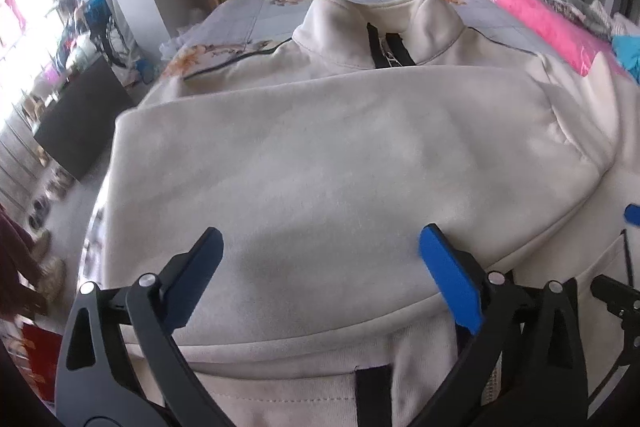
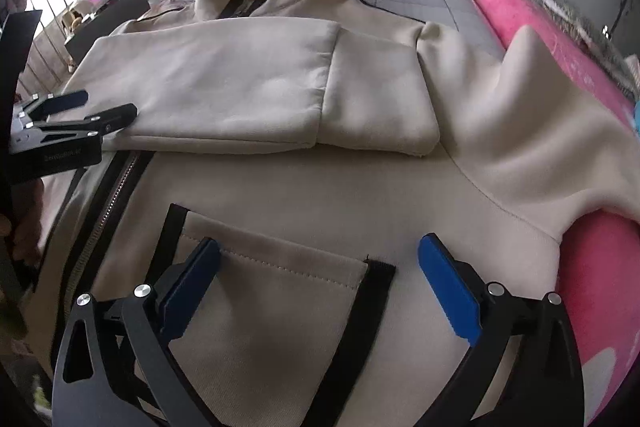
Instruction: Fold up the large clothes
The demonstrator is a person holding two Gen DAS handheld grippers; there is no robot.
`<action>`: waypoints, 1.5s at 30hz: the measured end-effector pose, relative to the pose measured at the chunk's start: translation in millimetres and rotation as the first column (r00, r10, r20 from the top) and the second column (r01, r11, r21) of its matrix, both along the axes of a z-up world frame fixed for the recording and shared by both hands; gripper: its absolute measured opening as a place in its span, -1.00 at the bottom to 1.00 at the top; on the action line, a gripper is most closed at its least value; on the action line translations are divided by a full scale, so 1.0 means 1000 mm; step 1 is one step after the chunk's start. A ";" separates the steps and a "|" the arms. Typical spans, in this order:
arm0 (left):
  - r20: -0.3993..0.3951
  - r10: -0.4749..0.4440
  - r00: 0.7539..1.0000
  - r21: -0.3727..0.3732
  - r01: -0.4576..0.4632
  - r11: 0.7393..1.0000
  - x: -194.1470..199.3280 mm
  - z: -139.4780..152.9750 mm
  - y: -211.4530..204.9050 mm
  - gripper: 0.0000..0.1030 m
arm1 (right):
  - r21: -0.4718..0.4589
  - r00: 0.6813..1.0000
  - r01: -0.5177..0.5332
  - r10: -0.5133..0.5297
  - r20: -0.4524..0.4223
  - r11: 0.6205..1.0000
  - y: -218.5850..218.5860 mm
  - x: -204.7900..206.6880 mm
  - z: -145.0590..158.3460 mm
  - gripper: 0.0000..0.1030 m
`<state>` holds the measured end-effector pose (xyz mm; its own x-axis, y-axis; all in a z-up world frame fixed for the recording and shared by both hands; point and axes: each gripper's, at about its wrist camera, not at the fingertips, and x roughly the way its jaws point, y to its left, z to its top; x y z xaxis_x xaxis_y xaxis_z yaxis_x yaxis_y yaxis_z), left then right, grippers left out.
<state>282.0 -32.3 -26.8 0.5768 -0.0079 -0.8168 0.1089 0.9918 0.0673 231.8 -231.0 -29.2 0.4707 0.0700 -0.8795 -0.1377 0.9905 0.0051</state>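
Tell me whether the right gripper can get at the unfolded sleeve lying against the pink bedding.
Probably yes: the right gripper is open over the jacket's pocket, and the sleeve lies ahead to its right with nothing covering it.

We look low and close over the jacket (image 1: 320, 155) toward its collar from both wrists. Both views share the folded sleeve (image 2: 224, 83); the left hand-held gripper (image 2: 108, 111) shows at the right view's left edge.
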 end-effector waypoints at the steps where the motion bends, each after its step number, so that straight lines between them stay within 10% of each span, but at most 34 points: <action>1: -0.008 0.006 1.000 -0.022 -0.006 1.000 0.001 0.000 0.003 0.85 | -0.001 1.000 0.000 0.000 -0.005 1.000 0.000 0.001 0.000 0.88; 23: -0.001 0.004 1.000 -0.049 -0.004 0.999 -0.004 -0.002 0.006 0.87 | -0.014 0.997 0.001 -0.002 -0.077 1.000 0.001 0.009 0.003 0.88; 32: 0.001 0.002 1.000 -0.054 -0.002 0.999 -0.005 -0.001 0.006 0.87 | 0.020 0.985 0.166 -0.167 0.035 0.986 -0.057 -0.005 0.064 0.88; 39: 0.002 0.003 1.000 -0.055 -0.002 0.998 -0.005 -0.001 0.006 0.87 | 0.027 0.913 0.392 -0.392 0.108 0.920 -0.154 -0.035 0.117 0.88; 45: 0.002 0.003 1.000 -0.055 -0.003 0.998 -0.005 -0.001 0.006 0.87 | 0.132 0.779 0.601 -0.615 0.125 0.788 -0.258 -0.063 0.152 0.88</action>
<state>277.1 -26.6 -27.9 0.5785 -0.0516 -0.8140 0.1061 0.9943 0.0123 168.5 -489.1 123.1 0.5667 -0.2095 -0.7969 0.4871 0.8652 0.1189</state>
